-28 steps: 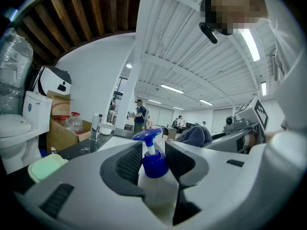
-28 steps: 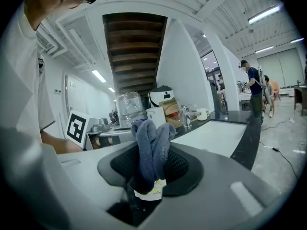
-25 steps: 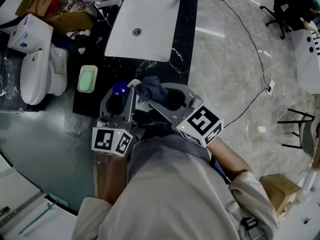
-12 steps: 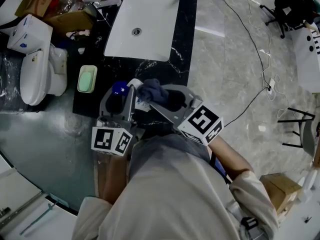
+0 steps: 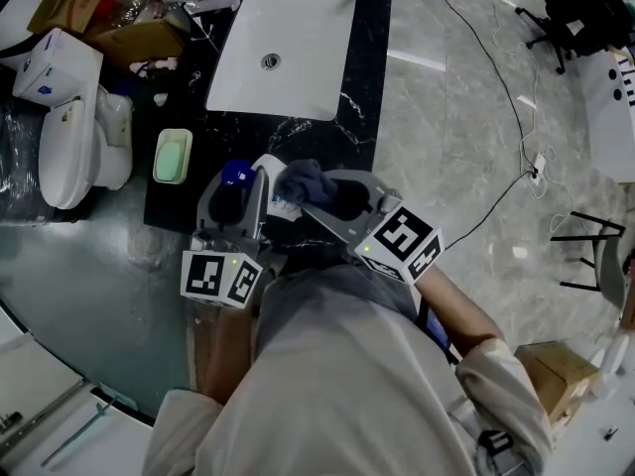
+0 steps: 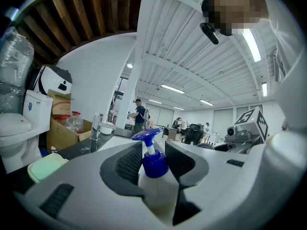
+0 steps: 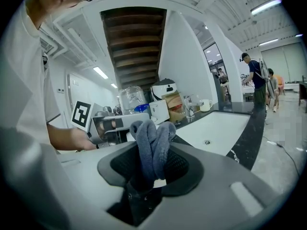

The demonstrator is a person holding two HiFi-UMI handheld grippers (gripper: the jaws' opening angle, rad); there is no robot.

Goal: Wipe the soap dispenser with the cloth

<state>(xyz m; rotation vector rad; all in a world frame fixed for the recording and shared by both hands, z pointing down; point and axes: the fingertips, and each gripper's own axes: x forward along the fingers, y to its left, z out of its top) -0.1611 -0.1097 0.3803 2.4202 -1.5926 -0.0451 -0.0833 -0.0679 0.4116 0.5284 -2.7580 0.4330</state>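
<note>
My left hand-held gripper [image 6: 153, 158] is clamped wide on the body of the soap dispenser [image 6: 154, 166], held upright over the near edge of the black worktop [image 5: 367, 87]. My right hand-held gripper [image 7: 151, 171] pinches the bunched grey cloth [image 7: 152, 143], just beside the dispenser's blue pump.

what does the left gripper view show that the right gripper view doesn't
Only the left gripper view: the soap dispenser close up, clamped by the left gripper, and a green soap dish. Only the right gripper view: the grey cloth pinched by the right gripper, and the sink drain. Both: the faucet, the cardboard box, people in the background.
</note>
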